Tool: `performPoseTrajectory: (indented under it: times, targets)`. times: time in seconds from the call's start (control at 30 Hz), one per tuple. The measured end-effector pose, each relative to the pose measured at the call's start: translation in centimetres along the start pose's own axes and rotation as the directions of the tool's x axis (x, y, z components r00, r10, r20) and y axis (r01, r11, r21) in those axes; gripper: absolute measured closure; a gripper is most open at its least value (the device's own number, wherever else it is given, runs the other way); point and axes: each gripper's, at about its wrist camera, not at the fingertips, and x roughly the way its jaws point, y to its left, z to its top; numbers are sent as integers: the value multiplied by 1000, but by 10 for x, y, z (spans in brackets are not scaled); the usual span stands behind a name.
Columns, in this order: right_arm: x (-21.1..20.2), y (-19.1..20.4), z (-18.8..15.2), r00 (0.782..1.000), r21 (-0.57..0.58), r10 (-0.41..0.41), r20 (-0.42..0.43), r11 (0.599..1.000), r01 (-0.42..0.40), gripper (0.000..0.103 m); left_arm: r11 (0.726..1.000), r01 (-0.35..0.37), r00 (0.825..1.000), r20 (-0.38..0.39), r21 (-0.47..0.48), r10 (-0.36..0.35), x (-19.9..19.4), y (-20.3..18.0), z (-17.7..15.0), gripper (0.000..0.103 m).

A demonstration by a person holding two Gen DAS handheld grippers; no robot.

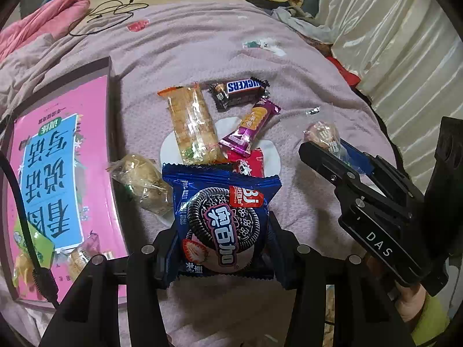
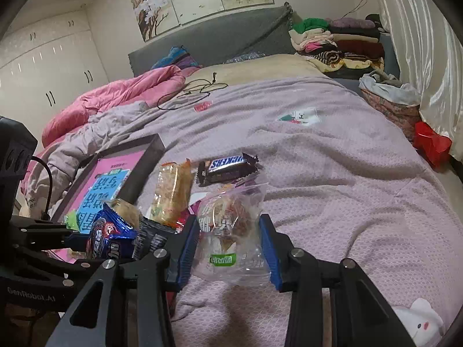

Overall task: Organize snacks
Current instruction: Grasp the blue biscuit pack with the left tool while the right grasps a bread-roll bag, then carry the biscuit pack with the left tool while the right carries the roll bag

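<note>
Pink bedspread (image 1: 303,202) under everything; left gripper (image 1: 222,228) pinches the Oreo packet (image 1: 224,219) upright at frame centre; right gripper (image 2: 228,245) clasps a clear-wrapped pastry (image 2: 228,225); the tray (image 1: 111,66), probably their destination, lies left, nearer the left hand.

blue oreo pack (image 1: 222,219) and clear pastry bag (image 2: 231,231) gripper-held.

L gripper (image 1: 222,248) angled steeply down, jaws partway apart, both pads pinching a packet. R gripper (image 2: 228,248) tilted down less steeply, blue pads (image 2: 188,248) clamped on a clear bag (its body shows at right in the L view). Bare hand (image 1: 411,303) grips the R handle.
</note>
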Motion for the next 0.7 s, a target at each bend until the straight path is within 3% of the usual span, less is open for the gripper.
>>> performPoseTrajectory:
  times: [0.7]
  targets:
    - [-22, 68, 8, 994, -80, 104, 33, 992, -101, 61, 998, -15, 995, 96, -64, 21, -57, 37, -10, 50]
